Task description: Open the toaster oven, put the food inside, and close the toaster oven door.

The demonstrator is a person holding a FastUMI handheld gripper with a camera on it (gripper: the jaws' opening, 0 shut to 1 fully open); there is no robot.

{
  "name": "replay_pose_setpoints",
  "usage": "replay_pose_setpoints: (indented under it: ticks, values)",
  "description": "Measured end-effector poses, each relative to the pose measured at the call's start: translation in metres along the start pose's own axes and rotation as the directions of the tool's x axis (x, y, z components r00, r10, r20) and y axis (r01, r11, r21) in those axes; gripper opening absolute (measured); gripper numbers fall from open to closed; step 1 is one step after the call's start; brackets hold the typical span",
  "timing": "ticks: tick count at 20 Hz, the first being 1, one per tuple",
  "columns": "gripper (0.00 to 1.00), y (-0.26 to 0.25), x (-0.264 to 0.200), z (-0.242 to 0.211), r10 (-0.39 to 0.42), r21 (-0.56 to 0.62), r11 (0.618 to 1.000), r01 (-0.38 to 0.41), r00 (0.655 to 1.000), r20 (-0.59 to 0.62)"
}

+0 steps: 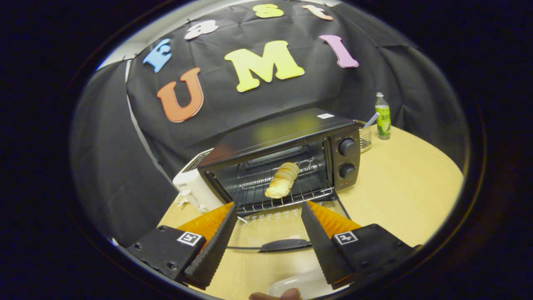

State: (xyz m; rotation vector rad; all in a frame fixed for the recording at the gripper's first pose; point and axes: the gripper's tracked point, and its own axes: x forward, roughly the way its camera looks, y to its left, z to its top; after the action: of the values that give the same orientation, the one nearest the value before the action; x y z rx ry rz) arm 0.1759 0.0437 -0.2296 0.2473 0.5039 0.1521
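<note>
Tongs [268, 208] gaping empty before black toaster oven [287, 154] on pale wooden surface [399, 187]; golden twisted bread roll [283, 180] lying on its rack, glass door [270, 227] hanging open, awaiting closing.

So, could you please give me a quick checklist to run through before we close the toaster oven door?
1. Food inside: ok. The bread roll lies on the wire rack in the toaster oven.
2. Jaws free: ok. The gripper is open and holds nothing.
3. Door position: ok. The glass door is folded down flat, its handle between the fingers.
4. Roll clear of the door's swing: cannot tell; it lies near the rack's front edge.
5. Space around the door: ok. The white toaster stands beside the oven, the green bottle behind it.
</note>
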Motion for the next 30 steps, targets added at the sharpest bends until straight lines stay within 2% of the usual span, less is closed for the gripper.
replay_pose_setpoints:
  ticks: [5, 14, 23, 26, 30]
  values:
    - [1.0, -0.018, -0.026, -0.047, -0.014, -0.097, 0.995, 0.008, 0.998, -0.064]
    - [1.0, -0.04, 0.004, -0.121, -0.07, -0.181, 0.983, 0.027, 0.97, -0.233]
    - [1.0, -0.045, 0.039, -0.134, -0.145, -0.255, 0.964, 0.074, 0.951, -0.272]
    - [1.0, -0.047, 0.045, -0.133, -0.175, -0.25, 0.962, 0.108, 0.948, -0.265]
    - [1.0, -0.047, 0.045, -0.134, -0.179, -0.239, 0.964, 0.116, 0.948, -0.262]
